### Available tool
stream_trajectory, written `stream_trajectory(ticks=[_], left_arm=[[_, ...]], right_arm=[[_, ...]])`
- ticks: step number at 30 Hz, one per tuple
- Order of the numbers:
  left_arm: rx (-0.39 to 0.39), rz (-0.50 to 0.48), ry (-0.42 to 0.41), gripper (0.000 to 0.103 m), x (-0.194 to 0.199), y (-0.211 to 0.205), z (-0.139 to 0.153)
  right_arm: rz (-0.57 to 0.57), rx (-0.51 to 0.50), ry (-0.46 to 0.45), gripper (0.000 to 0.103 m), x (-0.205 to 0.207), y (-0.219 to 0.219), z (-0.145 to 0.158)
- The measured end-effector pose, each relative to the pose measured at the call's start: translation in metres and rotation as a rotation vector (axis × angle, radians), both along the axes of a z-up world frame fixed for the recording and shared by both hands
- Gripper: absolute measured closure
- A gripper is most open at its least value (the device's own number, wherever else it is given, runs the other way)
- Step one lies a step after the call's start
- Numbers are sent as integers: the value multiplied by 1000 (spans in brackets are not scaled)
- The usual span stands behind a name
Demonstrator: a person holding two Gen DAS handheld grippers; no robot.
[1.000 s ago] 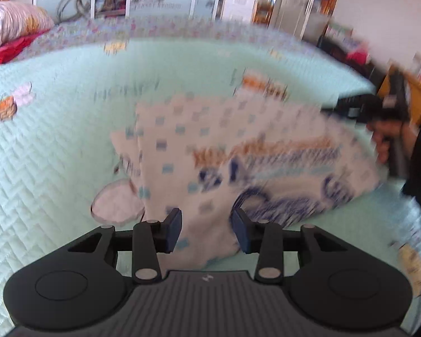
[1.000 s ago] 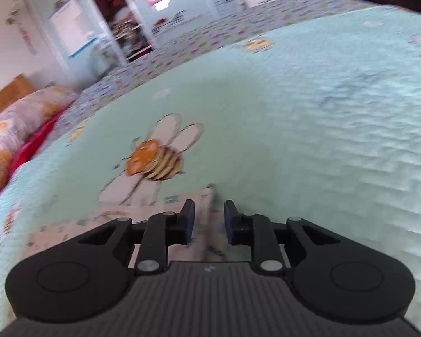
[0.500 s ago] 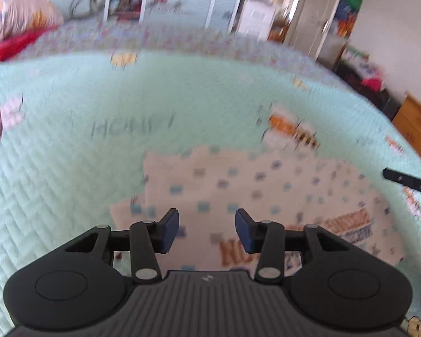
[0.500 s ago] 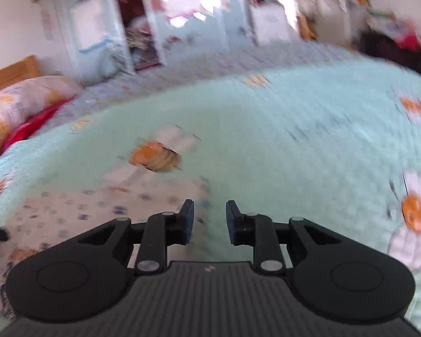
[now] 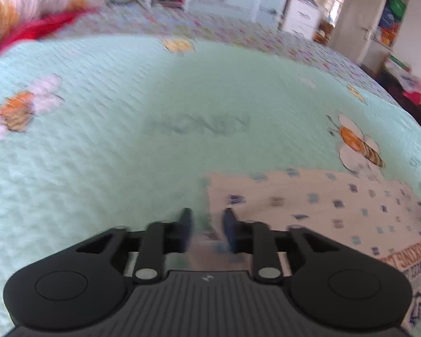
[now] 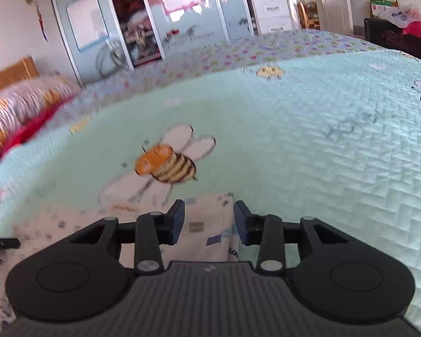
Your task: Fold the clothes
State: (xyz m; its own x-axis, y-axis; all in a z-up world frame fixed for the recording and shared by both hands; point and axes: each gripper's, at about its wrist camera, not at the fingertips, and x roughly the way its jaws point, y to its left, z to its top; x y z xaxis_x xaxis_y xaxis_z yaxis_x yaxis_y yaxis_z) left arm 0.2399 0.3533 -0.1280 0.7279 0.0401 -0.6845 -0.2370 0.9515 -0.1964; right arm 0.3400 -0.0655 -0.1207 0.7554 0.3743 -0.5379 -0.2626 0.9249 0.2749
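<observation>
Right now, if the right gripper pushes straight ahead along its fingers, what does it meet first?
Probably the cream checked-print garment lying flat between the opening fingers of the right gripper. Just past its edge comes the mint-green quilted bedspread, near its bee print. Depth is uncertain.

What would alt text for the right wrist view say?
The right gripper, its jaws opening, hovers over the corner of a pale printed garment lying flat on a mint-green quilt with a bee picture. Behind it are a floral pillow and wardrobe doors.

Left gripper (image 5: 206,230) fingers closing over the garment's (image 5: 336,210) corner on the quilt (image 5: 98,146).
</observation>
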Motion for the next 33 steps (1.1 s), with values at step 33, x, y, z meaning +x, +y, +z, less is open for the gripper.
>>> stream_trajectory(ticks=[33], left_arm=[[220, -173, -78, 44, -118, -110, 7]], right_arm=[[248, -247, -135, 27, -195, 69, 10]])
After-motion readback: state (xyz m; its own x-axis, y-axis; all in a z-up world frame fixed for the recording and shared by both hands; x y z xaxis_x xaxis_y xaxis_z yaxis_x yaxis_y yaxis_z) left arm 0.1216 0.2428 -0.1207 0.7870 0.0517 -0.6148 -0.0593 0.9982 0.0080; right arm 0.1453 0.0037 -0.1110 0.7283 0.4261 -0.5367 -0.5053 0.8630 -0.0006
